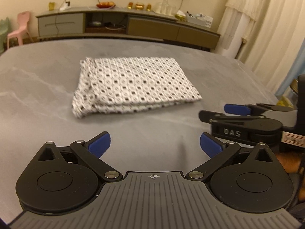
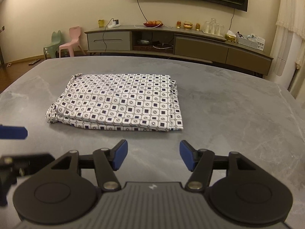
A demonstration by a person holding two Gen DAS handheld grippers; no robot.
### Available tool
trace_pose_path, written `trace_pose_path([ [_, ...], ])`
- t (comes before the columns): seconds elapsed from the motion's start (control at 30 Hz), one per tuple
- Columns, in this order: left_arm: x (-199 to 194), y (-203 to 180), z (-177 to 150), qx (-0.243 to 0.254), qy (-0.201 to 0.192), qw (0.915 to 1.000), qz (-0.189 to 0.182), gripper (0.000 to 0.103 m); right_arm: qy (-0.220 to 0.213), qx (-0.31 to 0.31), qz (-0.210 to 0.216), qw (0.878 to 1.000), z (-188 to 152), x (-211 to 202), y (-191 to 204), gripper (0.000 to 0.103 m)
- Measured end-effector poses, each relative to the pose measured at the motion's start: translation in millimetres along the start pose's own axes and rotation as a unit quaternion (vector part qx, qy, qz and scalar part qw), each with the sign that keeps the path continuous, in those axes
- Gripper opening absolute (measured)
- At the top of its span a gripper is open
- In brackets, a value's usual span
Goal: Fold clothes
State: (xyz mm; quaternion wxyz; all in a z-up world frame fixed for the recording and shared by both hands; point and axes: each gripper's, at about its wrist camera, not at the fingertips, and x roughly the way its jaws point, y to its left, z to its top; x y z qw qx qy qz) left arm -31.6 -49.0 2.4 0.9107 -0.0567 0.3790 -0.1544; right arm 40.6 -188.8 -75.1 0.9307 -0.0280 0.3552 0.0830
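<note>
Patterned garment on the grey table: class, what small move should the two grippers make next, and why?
Probably draw both back and stop. The patterned garment already lies as a neat folded rectangle on the grey table, and the left gripper and right gripper are open, empty and short of it.

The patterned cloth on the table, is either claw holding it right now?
No. The patterned cloth lies folded on the grey table, beyond the open, empty right claw and left claw.

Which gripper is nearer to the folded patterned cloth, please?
Right, slightly. The right gripper sits just before the folded patterned cloth's near edge; the left gripper hangs further back. Both open, touching nothing.
</note>
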Motion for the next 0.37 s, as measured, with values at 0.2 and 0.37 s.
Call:
trace_pose_path([
  [0.2,-10.1,-5.0,-3.2,-0.012,-0.005,0.9999,-0.003,0.094,0.008,0.003,-0.005,1.0,-5.2,3.4,-3.4,0.063],
  [0.37,-13.2,-7.5,-6.6,0.01,-0.001,0.9998,0.018,0.094,0.007,0.001,-0.004,1.0,-5.0,3.3,-1.6,0.064],
])
